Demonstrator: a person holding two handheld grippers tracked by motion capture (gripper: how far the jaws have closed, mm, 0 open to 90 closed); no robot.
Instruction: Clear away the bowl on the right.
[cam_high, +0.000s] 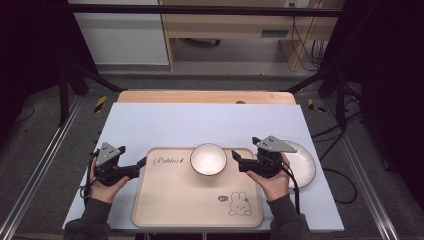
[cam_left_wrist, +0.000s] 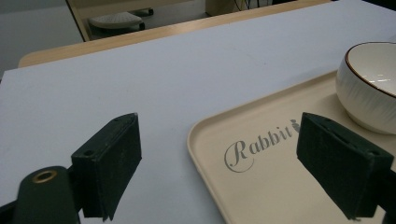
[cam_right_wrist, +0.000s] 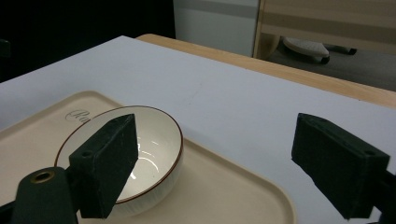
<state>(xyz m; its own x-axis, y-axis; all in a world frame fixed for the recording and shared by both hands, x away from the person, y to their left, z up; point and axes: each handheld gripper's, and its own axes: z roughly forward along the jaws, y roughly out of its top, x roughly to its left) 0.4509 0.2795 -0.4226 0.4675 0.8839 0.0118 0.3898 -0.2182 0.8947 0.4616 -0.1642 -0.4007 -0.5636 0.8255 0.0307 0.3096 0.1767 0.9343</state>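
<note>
While bowl (cam_high: 208, 159) sits on tray (cam_high: 175, 200), both tongs gape empty.

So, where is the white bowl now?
In the high view the bowl sits on the tray, at its far edge, between the two tools and closer to the right tool.

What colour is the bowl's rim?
Thin brown line on the white bowl; clearest in the right gripper view.
</note>
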